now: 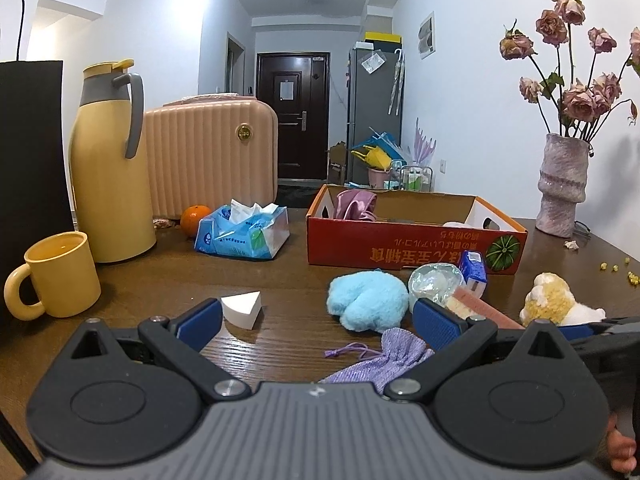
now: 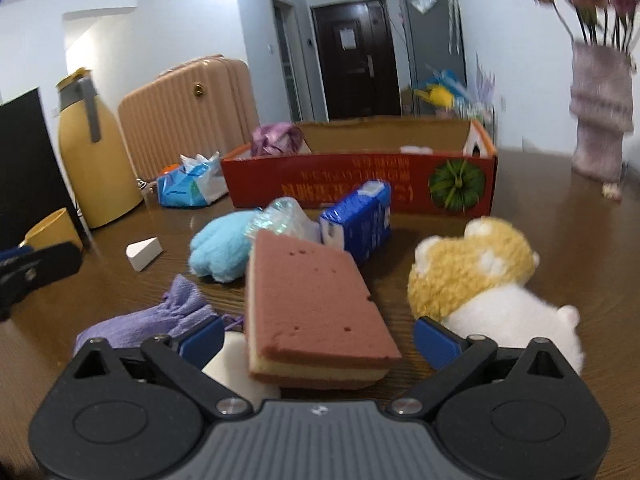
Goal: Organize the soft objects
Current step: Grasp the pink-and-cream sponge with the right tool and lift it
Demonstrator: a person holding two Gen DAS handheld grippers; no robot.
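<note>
Sponge (image 2: 316, 312) sits between our right gripper's (image 2: 318, 340) wide fingers, ungrasped. Left gripper (image 1: 318, 320) hangs wide too. Next we likely squeeze gently, then carry it ahead to the box (image 2: 360, 176).

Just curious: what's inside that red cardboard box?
In the red cardboard box, shiny purple fabric sits at one end and something white near the other. Its front wall hides the floor.

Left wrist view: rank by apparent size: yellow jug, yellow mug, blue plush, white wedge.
1. yellow jug
2. yellow mug and blue plush: look alike, not ranked
3. white wedge

The mug sits nearer the camera.
</note>
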